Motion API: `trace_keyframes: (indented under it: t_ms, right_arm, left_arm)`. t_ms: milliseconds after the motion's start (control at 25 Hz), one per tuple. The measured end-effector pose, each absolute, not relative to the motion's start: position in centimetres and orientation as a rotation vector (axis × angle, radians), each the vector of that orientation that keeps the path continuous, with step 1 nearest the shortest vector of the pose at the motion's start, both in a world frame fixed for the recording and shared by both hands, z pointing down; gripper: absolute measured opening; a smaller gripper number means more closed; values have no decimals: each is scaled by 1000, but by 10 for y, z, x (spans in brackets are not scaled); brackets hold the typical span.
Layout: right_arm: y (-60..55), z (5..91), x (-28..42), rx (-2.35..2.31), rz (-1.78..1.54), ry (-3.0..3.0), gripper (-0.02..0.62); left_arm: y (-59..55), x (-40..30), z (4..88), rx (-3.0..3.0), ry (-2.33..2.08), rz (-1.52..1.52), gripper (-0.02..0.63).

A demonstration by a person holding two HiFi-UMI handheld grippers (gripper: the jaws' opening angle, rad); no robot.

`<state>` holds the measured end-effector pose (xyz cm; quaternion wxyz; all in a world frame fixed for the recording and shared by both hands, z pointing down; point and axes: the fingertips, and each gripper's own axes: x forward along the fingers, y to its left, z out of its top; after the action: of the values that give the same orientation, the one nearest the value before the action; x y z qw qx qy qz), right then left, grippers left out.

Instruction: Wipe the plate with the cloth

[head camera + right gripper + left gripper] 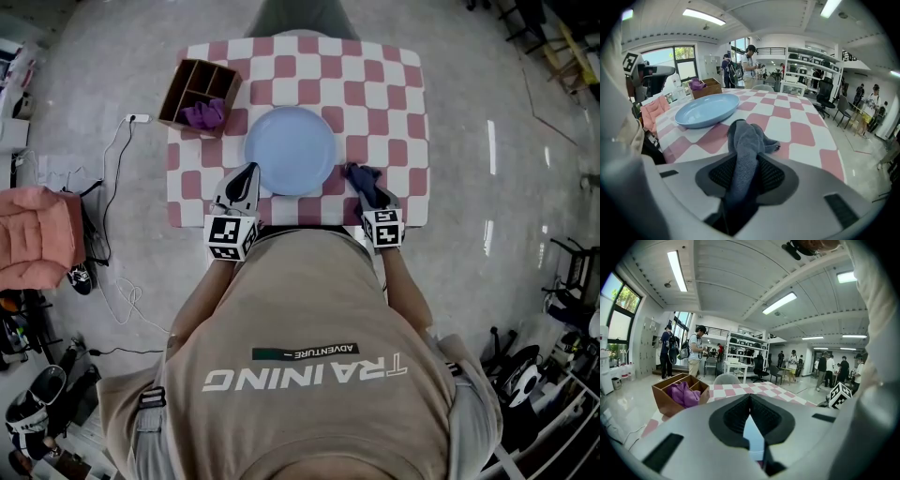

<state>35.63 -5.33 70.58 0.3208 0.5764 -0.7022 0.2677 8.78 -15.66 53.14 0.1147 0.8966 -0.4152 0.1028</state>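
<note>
Right gripper [746, 164]: jaws were clenched on the grey cloth [749, 137], whose free end rested on the checkered table [375, 89] just right of the blue plate [290, 150]. Left gripper [750, 401]: jaws were together, nothing held, near the plate's left rim. Wooden box [187, 84] at the far-left corner held purple fabric [204, 114].

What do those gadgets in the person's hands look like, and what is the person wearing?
The left gripper and right gripper each have a pale grey shell with black ribbed pads inside, and carry a white cube printed with black square markers. The person wears a beige T-shirt with white lettering.
</note>
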Motion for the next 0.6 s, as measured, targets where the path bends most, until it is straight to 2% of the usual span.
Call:
trace_keyframes:
  t_ms: [80,320,600]
  right_arm:
    - [-54,700,359,1503,692,-1836,126]
    - [-79,648,337,1475,593,-1967,121]
    - [-131,626,251,1134,460,-2165,121]
  left_arm:
    - [-155,86,531,2612,-1227,284,12]
    - [-156,75,526,2593,-1282,245,12]
    - [-155,49,524,2543,-1377,217,12]
